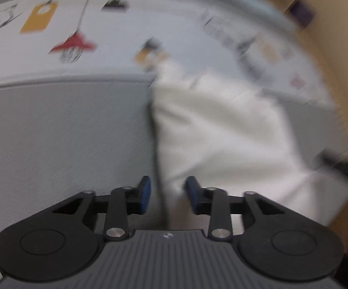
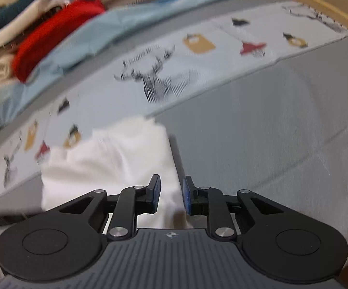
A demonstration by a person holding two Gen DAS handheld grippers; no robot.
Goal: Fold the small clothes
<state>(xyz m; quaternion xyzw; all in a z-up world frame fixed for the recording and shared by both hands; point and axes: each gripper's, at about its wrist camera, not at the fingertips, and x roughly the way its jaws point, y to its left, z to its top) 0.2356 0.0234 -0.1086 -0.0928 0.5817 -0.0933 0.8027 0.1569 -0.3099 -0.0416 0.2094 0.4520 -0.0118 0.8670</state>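
Bare grey bedspread (image 2: 282,125) flanks the white garment (image 2: 116,159), its edge between both released grippers, left gripper (image 1: 167,193) and right gripper (image 2: 171,193).

Garment (image 1: 222,130): lies on the bedspread (image 1: 65,132), across the seam where its near plain band meets the far printed band.
Left gripper (image 1: 167,193): near edge of the left wrist view, over the garment's left edge, which runs between its fingers.
Right gripper (image 2: 171,193): near edge of the right wrist view, over the garment's (image 2: 111,159) right edge; cloth between its fingers.
Printed band (image 2: 159,72): beyond the garment, running left to right.
Sheet (image 2: 106,31): beyond the printed band.
Clothes pile (image 2: 53,29): far left, on and behind the sheet.
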